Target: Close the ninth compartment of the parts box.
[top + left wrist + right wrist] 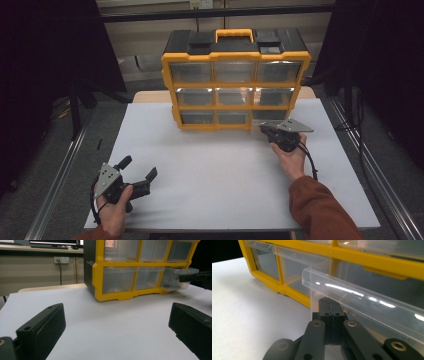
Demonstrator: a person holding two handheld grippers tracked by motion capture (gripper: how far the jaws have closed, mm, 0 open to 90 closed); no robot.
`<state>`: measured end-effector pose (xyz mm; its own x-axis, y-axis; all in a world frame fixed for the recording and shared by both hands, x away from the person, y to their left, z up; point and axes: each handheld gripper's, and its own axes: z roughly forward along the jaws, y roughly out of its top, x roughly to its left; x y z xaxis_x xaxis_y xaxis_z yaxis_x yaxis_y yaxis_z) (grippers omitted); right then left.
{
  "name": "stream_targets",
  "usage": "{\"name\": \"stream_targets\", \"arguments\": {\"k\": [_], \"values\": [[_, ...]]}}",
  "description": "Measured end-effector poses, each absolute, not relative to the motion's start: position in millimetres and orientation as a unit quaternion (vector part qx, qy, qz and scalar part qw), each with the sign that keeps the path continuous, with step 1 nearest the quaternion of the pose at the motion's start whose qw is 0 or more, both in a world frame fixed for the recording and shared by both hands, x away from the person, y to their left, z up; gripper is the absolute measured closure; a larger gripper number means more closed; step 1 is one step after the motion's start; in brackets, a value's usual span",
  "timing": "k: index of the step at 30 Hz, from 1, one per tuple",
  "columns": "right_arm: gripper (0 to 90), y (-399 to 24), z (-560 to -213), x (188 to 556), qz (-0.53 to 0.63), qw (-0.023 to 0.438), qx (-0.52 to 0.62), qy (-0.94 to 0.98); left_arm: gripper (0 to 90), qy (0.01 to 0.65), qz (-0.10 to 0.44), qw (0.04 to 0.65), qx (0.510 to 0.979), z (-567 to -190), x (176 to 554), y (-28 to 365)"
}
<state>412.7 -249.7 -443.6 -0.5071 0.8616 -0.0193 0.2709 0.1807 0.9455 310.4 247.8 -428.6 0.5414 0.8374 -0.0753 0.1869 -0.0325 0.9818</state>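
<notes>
- A yellow and black storage box point(235, 80) with nine clear drawers is seen standing upright at the far side of the white table point(210, 170).
- The work in hand is judged to be the handling of the bottom right drawer point(176, 278). This drawer is already drawn partly out of the box, while the other eight drawers are seen pushed in.
- The right gripper point(272, 131) is held at the front of this drawer. In the right gripper view its jaws are seen pressed together just under the clear front lip of the drawer point(362, 302). Whether a thin edge of the drawer is pinched between them cannot be told from the pictures, so only the closed state is stated.
- The left gripper point(140, 172) is held near the front left corner of the table, well apart from the box. Its jaws are spread wide and nothing is between them.
- Something dark is seen low inside the open drawer in the left gripper view, but it is too blurred to be named.
- As a judgement, the opening of the drawer is partly done. What is left is not settled by the pictures: the drawer may be pulled further or pushed back in, and the left gripper is not yet used.
</notes>
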Motion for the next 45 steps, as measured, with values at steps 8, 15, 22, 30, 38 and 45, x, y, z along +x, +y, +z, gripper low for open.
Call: {"name": "stream_targets", "arguments": {"k": [8,15,22,30,38,45], "values": [[90.0,-249,-444,417,0.499,0.296,0.4,0.709,0.9,0.387,0.281,0.579,0.66,-429,310,248],[90.0,-248,-444,419,0.498,0.299,0.399,0.709,0.9,0.387,0.281,0.58,0.659,-429,310,247],[90.0,-249,-443,421,0.504,0.297,0.402,0.704,0.9,0.388,0.281,0.582,0.657,-429,310,247],[90.0,-250,-443,423,0.505,0.296,0.403,0.703,0.9,0.387,0.281,0.58,0.659,-429,310,247],[90.0,-250,-441,427,0.503,0.298,0.404,0.703,0.9,0.387,0.28,0.58,0.66,-429,310,247],[90.0,-251,-442,429,0.503,0.299,0.408,0.701,0.9,0.387,0.279,0.581,0.66,-429,310,247]]}}
